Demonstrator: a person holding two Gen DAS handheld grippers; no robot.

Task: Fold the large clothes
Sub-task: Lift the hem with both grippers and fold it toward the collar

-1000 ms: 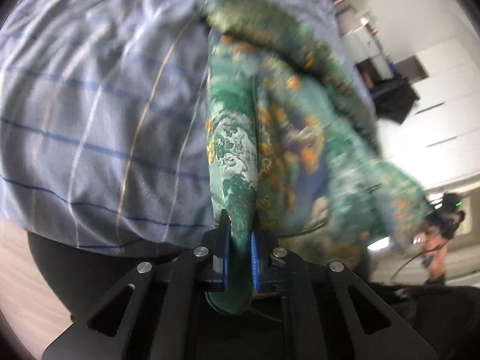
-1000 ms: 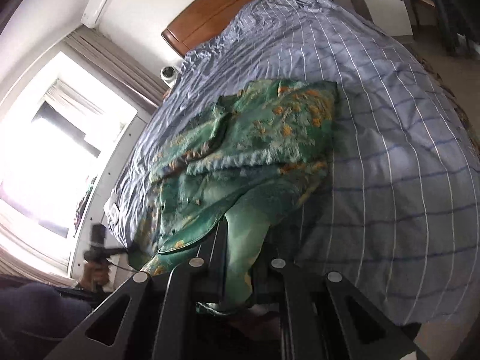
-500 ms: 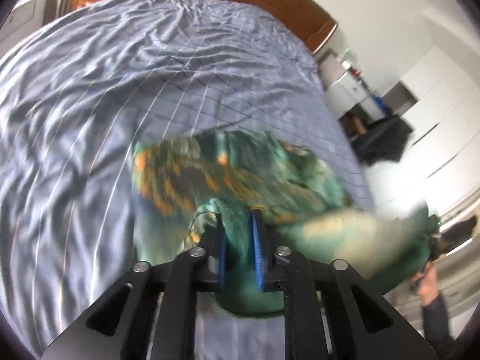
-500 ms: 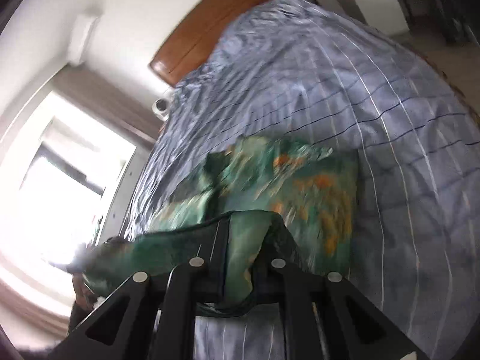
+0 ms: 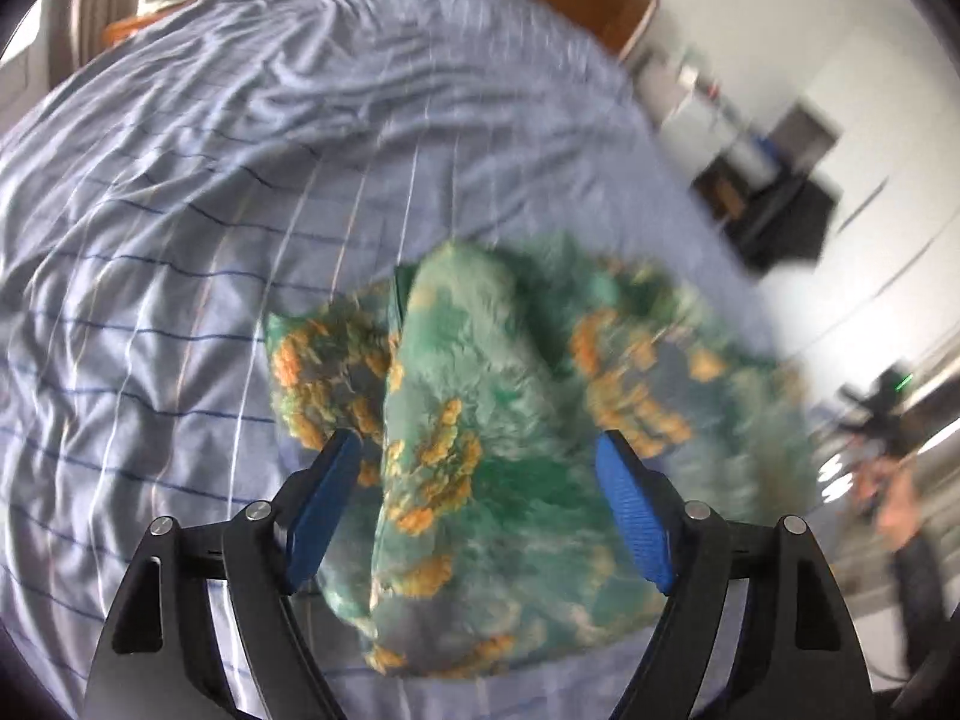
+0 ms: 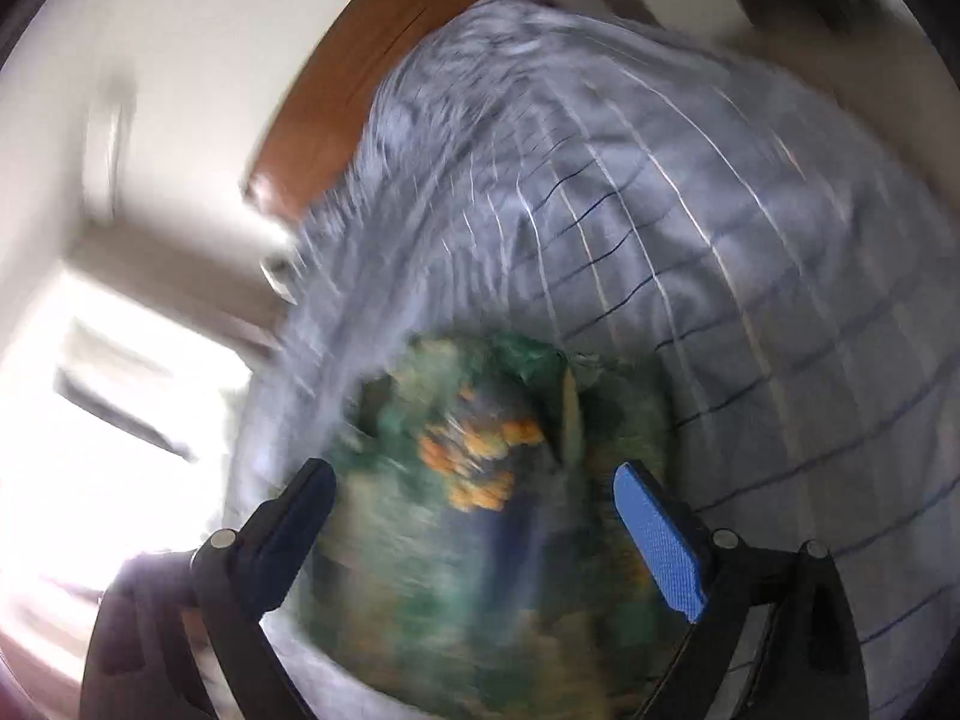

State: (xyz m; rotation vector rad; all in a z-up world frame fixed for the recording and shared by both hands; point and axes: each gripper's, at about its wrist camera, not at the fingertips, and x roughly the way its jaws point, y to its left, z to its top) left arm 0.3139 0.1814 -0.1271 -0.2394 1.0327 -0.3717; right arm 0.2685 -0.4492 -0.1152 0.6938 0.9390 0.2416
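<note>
Left wrist: left gripper point(image 5: 474, 450) and right gripper point(image 6: 474, 480) opening — garment point(image 5: 510, 468) bunched, axis unclear.

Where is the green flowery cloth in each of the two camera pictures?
Left wrist view: the green flowery cloth fills the lower middle, lying between the opening jaws of the left gripper, which do not press it.
Right wrist view: the cloth is blurred in the lower middle, between the opening jaws of the right gripper.
Shared landmark: the striped blue bedspread under the cloth, with the wooden headboard behind it.
</note>
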